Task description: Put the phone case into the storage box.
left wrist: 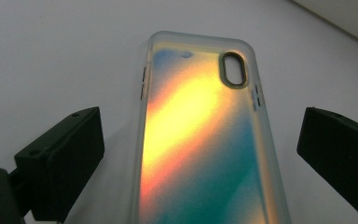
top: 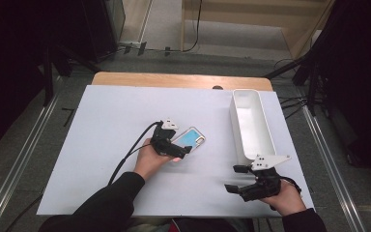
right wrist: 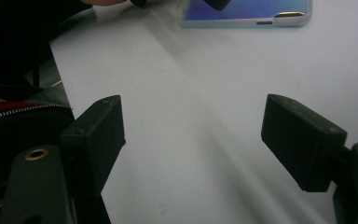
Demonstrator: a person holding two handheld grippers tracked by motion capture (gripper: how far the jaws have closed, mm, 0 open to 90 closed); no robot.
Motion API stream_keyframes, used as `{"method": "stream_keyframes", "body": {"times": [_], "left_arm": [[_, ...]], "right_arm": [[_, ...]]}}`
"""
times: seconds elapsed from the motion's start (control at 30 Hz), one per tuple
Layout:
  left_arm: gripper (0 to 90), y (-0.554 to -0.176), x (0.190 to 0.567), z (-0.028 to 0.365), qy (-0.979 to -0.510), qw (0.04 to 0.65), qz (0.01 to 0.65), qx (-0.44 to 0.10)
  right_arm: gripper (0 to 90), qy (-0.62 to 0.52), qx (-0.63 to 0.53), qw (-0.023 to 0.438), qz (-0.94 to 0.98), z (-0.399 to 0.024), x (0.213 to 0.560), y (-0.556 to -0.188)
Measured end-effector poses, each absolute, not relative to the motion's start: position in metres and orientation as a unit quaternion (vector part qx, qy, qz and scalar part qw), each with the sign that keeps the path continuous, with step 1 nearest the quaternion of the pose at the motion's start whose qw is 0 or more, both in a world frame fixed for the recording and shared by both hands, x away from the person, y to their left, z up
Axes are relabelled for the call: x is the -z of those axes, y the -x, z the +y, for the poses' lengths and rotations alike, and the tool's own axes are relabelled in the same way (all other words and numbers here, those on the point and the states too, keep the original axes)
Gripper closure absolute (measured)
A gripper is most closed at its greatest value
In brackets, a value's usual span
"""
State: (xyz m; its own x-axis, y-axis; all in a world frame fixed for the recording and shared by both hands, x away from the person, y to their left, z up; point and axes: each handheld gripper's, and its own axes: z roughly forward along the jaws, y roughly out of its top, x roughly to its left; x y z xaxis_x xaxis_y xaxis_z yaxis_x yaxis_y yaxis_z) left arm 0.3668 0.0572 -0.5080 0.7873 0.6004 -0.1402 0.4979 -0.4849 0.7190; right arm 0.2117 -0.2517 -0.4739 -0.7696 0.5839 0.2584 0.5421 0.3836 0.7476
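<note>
1. While your left tongs (top: 181, 151) are hovering at the near end of the phone case (top: 189, 138), nothing is standing between them and it; the case is lying flat near the middle of the white surface (top: 111, 145), and in the left gripper view its lower part is sitting between the two spread jaws, with a gap on either side and no pad pressing on it.
2. You are keeping your right tongs (top: 235, 178) well apart from the case, low over the near right part of the surface, jaws wide and gripping nothing; in the right gripper view bare white sheet is lying between them.
3. A long white bin (top: 251, 123) is standing to the right of the case, its near end just beyond your right tongs, and it is not blocking either hand.
4. The case (left wrist: 205, 140) is looking glossy and iridescent, shifting from yellow-orange to teal, with a frosted translucent rim, rounded corners and an oval camera cut-out; the bin is smooth, rectangular and deep-walled.
5. In the high view your left hand (top: 149, 159) and gripper are covering the case's near end; the left gripper view is cutting its bottom off, and the right gripper view is catching just one edge of the case (right wrist: 247, 11).
</note>
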Motion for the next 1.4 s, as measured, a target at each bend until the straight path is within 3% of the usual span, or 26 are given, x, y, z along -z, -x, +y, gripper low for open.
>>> {"method": "stream_keyframes", "body": {"times": [1.1, 1.4], "left_arm": [[5.3, -0.357, 0.515, 0.042, -0.882, 0.341, 0.299, -0.131], [16.1, -0.354, 0.514, 0.044, -0.881, 0.351, 0.289, -0.130]], "right_arm": [[20.1, -0.339, -0.438, 0.024, 0.832, -0.251, 0.475, -0.212], [20.0, -0.339, -0.437, 0.025, 0.833, -0.251, 0.475, -0.212]]}}
